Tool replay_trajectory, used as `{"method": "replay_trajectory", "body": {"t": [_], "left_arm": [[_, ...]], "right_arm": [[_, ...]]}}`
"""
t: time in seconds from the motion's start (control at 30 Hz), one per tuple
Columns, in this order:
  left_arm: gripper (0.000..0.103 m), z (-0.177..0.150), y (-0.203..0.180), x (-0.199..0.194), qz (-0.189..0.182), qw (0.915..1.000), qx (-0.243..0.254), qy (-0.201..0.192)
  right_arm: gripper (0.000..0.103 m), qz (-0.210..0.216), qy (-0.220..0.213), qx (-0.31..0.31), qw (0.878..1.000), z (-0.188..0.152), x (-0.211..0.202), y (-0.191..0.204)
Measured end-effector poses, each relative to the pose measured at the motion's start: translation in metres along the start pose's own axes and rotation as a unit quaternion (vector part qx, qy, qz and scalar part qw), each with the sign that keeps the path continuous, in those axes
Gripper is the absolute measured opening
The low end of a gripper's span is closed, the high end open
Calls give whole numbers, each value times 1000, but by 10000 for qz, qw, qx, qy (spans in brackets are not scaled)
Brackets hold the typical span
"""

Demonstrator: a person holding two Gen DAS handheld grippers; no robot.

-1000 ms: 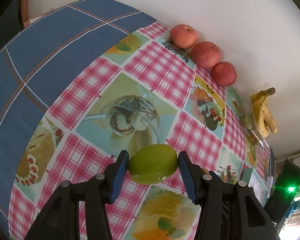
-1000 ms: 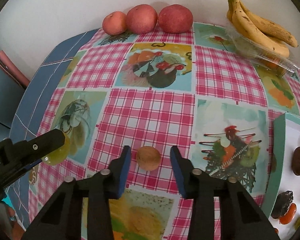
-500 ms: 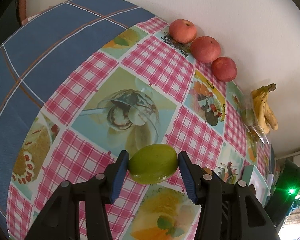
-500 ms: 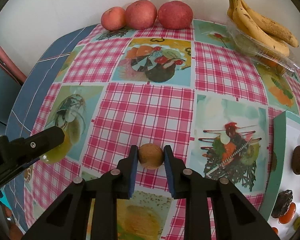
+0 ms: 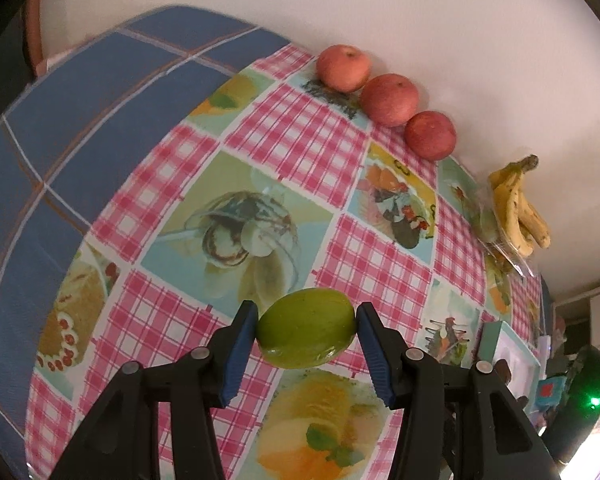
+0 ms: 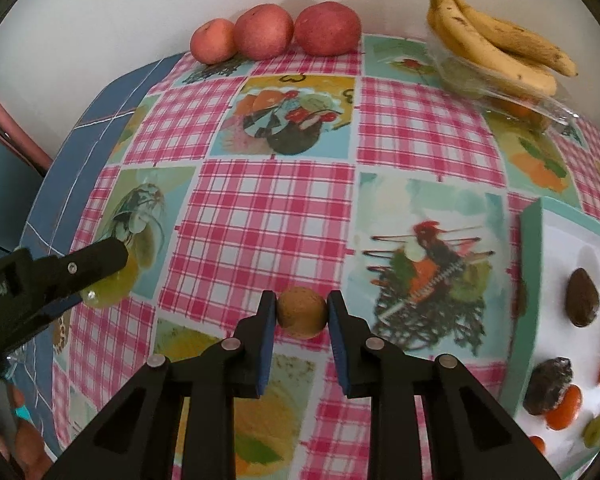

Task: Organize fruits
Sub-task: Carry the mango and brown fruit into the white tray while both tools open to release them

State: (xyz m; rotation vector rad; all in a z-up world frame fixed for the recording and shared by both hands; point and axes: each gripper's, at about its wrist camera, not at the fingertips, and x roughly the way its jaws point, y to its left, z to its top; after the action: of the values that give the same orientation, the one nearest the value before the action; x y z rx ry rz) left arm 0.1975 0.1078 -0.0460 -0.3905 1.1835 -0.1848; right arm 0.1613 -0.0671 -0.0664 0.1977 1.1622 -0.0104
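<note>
A green fruit [image 5: 306, 327] is clamped between the blue pads of my left gripper [image 5: 306, 326], above the patterned tablecloth [image 5: 260, 168]. My right gripper [image 6: 302, 316] is shut on a small brown kiwi [image 6: 302, 317], held over the pink check cloth. The right wrist view also shows the left gripper's arm and the green fruit [image 6: 108, 286] at the left. Three red apples [image 6: 266, 32] line the wall at the back. A bunch of bananas [image 6: 496, 50] lies on a clear plastic box at the back right.
A teal-rimmed white tray [image 6: 530, 264] at the right holds dates, nuts, small orange fruits and a grape. A blue checked cloth [image 5: 72, 128] covers the table's left part. The white wall runs behind the apples. A device with a green light [image 5: 592, 402] stands off the right end.
The right gripper's jaws closed on the kiwi, which now sits between its pads, and the view shifted a little. The left gripper keeps its hold on the green fruit.
</note>
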Motion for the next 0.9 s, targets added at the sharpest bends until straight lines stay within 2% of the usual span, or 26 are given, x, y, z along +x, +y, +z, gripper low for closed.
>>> {"method": "replay_trajectory", "body": {"t": [0.33, 0.67, 0.9], "left_arm": [[54, -9, -29, -10, -39, 9994, 355, 5], [54, -36, -58, -16, -363, 9980, 479, 171], [54, -57, -78, -18, -134, 9962, 831, 217]], "right_arm": [[27, -64, -91, 117, 9999, -14, -38, -23], [27, -111, -269, 320, 9991, -33, -77, -53], [27, -264, -403, 359, 9982, -52, -107, -77]]}}
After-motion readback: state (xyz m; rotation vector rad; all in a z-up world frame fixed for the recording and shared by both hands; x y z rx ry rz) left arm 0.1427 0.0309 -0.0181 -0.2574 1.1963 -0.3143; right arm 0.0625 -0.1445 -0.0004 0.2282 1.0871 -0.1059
